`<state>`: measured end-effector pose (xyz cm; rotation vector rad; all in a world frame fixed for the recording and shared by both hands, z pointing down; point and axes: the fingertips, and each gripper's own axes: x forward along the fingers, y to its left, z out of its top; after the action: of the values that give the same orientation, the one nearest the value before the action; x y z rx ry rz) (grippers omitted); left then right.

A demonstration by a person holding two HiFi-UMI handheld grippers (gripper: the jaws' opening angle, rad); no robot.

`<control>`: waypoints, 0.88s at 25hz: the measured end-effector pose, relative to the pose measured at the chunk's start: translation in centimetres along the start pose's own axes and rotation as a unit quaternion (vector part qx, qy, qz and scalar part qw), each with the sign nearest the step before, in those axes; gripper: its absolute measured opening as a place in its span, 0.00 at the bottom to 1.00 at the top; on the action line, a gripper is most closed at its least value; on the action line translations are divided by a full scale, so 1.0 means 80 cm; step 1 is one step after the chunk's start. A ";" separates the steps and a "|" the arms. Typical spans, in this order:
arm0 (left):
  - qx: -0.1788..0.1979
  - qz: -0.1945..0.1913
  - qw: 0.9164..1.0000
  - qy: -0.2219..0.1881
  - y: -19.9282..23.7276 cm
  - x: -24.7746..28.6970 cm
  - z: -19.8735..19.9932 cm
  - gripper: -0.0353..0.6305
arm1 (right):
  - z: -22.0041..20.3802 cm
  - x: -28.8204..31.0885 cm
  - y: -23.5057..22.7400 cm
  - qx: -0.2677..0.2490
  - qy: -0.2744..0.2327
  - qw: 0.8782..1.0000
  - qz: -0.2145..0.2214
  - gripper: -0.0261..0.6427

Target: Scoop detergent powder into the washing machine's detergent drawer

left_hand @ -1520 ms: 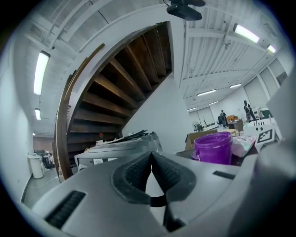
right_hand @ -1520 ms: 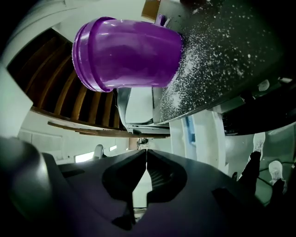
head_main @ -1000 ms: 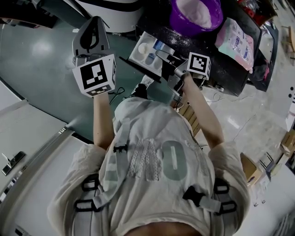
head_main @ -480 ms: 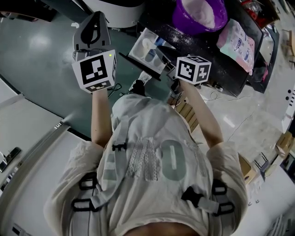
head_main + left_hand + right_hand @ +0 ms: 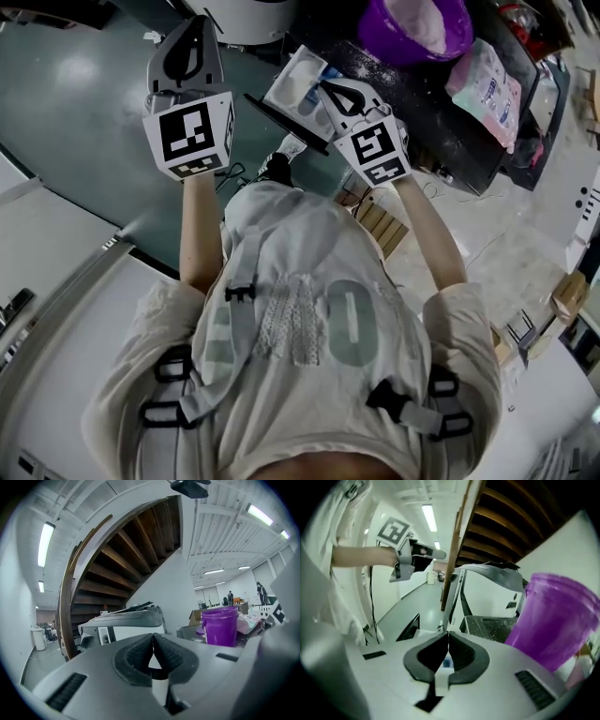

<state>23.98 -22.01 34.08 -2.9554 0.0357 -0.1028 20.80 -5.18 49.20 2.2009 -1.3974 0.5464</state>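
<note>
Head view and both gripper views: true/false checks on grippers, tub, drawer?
1. The left gripper is shut on nothing. True.
2. The purple tub is empty. False: white powder fills it.
3. In the head view, the right gripper points over the drawer. True.
4. The right gripper's jaws stand wide open. False: their tips meet.
5. The pink bag lies left of the tub in the head view. False: it lies to the tub's right.
</note>
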 end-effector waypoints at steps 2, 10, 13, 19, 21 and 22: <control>0.001 -0.001 1.000 -0.002 0.000 0.000 0.000 0.09 | 0.000 0.001 -0.001 -0.079 0.011 0.997 -0.008 0.06; -0.001 -0.001 1.000 -0.003 0.004 0.002 -0.002 0.09 | 0.000 -0.002 0.015 -0.397 0.028 0.917 -0.037 0.06; 0.000 0.000 1.000 -0.004 0.007 0.003 -0.002 0.09 | -0.004 -0.002 0.020 -0.462 0.027 0.885 -0.045 0.06; -0.001 0.000 1.000 -0.004 0.009 0.003 -0.002 0.09 | -0.003 -0.004 0.019 -0.495 0.028 0.867 -0.052 0.06; -0.002 0.000 1.000 -0.005 0.009 0.003 -0.001 0.09 | -0.002 -0.004 0.018 -0.507 0.027 0.860 -0.057 0.06; -0.003 -0.001 1.000 -0.006 0.009 0.003 -0.001 0.09 | -0.001 -0.005 0.017 -0.513 0.027 0.856 -0.059 0.06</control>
<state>24.20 -22.73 34.04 -2.9621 0.0320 -0.0859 19.35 -5.34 49.30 1.3476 -1.1051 -0.1903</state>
